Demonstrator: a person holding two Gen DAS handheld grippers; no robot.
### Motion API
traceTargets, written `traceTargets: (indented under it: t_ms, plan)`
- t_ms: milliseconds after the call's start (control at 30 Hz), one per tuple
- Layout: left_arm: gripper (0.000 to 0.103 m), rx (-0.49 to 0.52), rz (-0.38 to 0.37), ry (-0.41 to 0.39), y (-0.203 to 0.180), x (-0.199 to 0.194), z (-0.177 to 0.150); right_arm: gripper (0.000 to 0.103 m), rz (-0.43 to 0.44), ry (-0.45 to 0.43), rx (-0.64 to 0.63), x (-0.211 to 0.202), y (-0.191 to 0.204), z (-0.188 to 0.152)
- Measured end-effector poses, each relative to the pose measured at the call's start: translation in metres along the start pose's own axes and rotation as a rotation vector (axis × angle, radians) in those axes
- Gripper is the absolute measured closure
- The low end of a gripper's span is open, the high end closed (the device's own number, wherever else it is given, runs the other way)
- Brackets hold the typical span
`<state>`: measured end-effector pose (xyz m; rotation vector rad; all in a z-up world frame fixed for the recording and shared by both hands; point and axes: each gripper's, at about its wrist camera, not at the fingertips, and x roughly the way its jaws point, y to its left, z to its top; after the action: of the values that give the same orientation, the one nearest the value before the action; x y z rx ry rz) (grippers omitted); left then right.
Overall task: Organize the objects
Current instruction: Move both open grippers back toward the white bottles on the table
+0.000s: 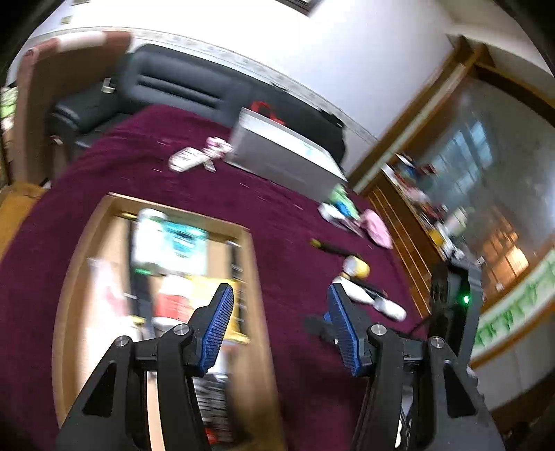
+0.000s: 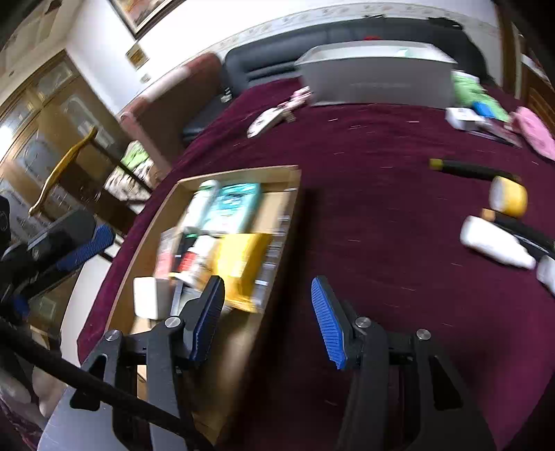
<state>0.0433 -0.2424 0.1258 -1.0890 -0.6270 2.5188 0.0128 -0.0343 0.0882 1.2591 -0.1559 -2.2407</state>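
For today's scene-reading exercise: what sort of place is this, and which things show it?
Probably a home living room: a black sofa behind the maroon-clothed table, a framed picture on the wall, and a wooden glass-fronted cabinet.

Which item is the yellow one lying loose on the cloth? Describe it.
On the maroon cloth, look right of the shallow wooden tray, among the loose items. The stubby yellow cylinder with a cream end lies between a thin black stick and a white bottle.

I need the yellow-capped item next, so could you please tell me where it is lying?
In the right wrist view the yellow-capped item lies on the maroon cloth at the right edge, between the black pen and the white bottle.
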Motion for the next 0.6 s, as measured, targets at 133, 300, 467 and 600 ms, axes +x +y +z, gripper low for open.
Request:
traceTargets:
  t_ms: [133,300,467,600]
  plan:
    - [0.053,0.027,-0.077,0.065,-0.043,0.032,-0.022,0.051,-0.048,-0.047,0.068,-0.033,-0.050,-0.007]
    - [0.053,0.067,-0.090,0.169,-0.083,0.087,-0.058,0.050,-0.108,-0.111,0.208,-0.069,-0.122,-0.015]
    - [0.053,0.168,-0.005,0.215,-0.105,0.125,-0.089,0.049,-0.144,-0.171,0.312,-0.094,-0.178,-0.015]
    - [0.053,0.241,0.067,0.222,-0.111,0.140,-0.104,0.049,-0.152,-0.185,0.369,-0.099,-0.214,-0.009]
